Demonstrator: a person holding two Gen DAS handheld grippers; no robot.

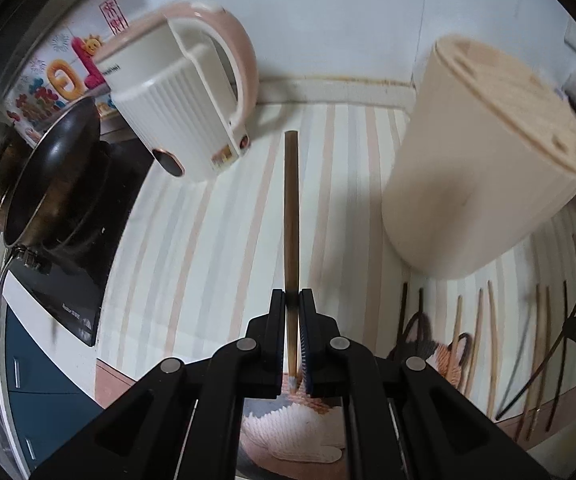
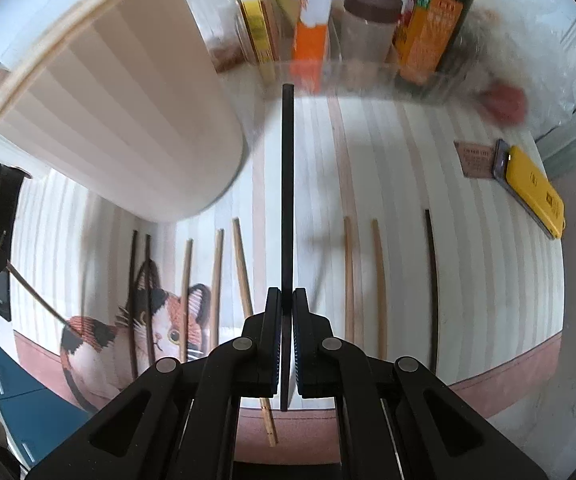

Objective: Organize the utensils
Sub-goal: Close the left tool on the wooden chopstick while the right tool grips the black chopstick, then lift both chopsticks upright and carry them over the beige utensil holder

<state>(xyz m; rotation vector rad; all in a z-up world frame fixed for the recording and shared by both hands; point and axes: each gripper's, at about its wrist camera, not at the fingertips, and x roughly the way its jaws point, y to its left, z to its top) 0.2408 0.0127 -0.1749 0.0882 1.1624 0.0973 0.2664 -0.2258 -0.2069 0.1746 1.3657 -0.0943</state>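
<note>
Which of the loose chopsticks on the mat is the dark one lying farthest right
The lone dark chopstick at the right end of the row, nearest the yellow phone. Its nearest neighbours are two pale wooden ones.

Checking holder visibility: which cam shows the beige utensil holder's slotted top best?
Left wrist: the beige utensil holder shows its slotted top face and its side. Right wrist shows only its ribbed side and rim edge, top hidden.

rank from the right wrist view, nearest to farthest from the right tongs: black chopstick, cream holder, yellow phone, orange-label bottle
1. Black chopstick: clamped in the right tongs, pointing straight ahead.
2. Cream holder: ahead on the left.
3. Yellow phone: far right, flat on the mat; too close to call against the holder.
4. Orange-label bottle: farthest, at the back right.
</note>
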